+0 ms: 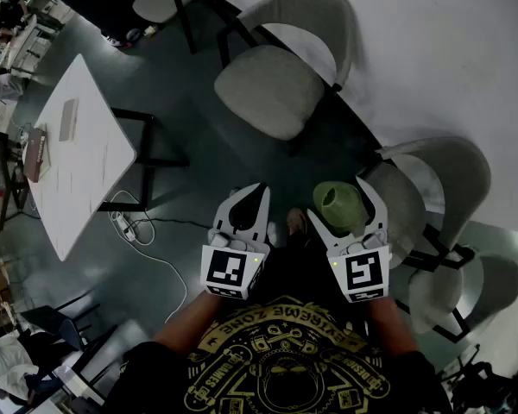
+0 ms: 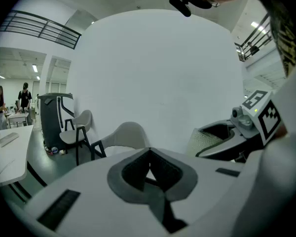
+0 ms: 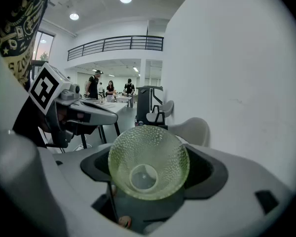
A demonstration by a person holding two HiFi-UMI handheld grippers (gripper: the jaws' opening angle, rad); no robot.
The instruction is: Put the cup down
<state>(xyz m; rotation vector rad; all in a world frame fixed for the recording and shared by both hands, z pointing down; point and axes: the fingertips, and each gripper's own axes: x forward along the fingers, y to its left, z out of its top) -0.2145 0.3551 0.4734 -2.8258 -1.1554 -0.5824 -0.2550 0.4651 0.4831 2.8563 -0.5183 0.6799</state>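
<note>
Item: cup [image 1: 339, 203], green, translucent, with a pimpled wall.
- Position: held off the ground between the jaws of the right gripper [image 1: 336, 198], above the dark floor [image 1: 198, 171]. In the head view it is seen just beside the seat of a grey chair [image 1: 414, 198] drawn up at the edge of the large white table [image 1: 440, 50].
- Attitude: tipped on its side, with the mouth turned back toward the gripper's camera. The round base is seen through the opening in the right gripper view [image 3: 149, 163].

Tools:
- Right gripper [image 3: 149, 154]: jaws spread wide and closed on the cup's wall at both sides.
- Left gripper [image 1: 257, 193]: held level with the right one and well apart from the cup. Its jaws are brought together at the tips [image 2: 149, 153], and nothing is held between them.

Surroundings:
- A second grey chair [image 1: 272, 89] is set farther along the same table edge.
- A smaller white desk [image 1: 91, 158] is seen at the left.
- A power strip [image 1: 123, 226] lies on the floor near the desk's corner.
</note>
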